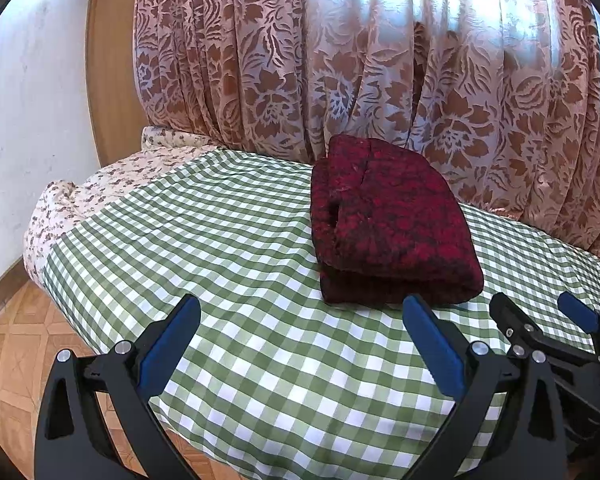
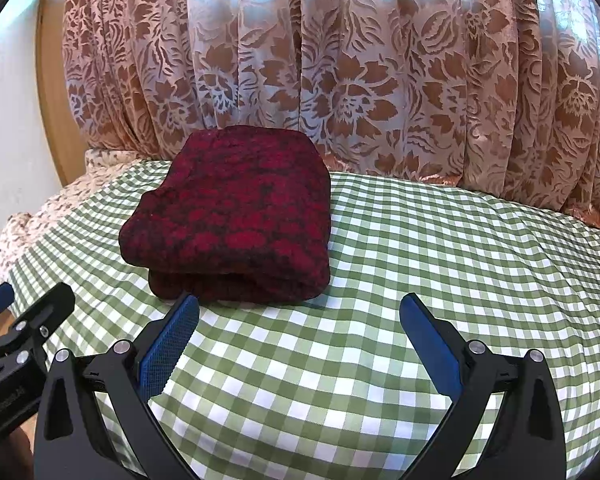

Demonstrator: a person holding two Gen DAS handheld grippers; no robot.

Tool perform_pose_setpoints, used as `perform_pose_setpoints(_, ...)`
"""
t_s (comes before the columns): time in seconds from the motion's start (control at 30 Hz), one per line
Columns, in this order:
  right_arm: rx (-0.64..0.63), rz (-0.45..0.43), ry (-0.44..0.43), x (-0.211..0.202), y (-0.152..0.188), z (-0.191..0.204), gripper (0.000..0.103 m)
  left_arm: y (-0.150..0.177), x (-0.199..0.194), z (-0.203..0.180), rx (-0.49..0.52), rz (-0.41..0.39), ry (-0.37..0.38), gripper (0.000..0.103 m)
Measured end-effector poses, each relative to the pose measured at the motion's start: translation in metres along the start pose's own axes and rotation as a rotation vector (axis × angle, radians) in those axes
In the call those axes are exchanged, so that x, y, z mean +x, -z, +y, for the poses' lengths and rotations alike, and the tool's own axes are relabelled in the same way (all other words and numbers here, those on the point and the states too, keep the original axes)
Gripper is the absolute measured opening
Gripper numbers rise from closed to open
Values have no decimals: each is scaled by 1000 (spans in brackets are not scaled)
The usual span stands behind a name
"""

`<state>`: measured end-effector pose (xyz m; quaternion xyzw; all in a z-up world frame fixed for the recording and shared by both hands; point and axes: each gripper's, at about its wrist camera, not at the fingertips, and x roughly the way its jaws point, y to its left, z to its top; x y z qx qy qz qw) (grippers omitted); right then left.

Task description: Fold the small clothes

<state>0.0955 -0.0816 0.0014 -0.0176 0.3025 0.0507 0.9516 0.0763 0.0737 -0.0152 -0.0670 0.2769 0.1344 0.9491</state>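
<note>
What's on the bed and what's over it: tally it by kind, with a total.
Folded red garment: 1
Green checked cloth: 1
Grippers: 2, left and right, both open, holding nothing
Total: 4

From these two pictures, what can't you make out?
- What garment the folded red cloth is: its folds hide the shape, both views.
- What lies behind the curtain: covered.
- The bed's right end: cut off by the picture edge.
- The hands holding both grippers: out of frame.
</note>
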Motion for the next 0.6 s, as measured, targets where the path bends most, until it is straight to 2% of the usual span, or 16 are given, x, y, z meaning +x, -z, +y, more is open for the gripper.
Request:
perform_pose_setpoints(0.27,-13,19,-2,4,4,3,100,5,4,0,19,-11,-5,100)
perform_pose_setpoints(0.43,6,31,6,6,5,-1,100,8,10,3,-17,18,4,101)
perform_pose_setpoints(0.6,39,36,19,6,4,-13,100,13,12,-4,15,12,12,101)
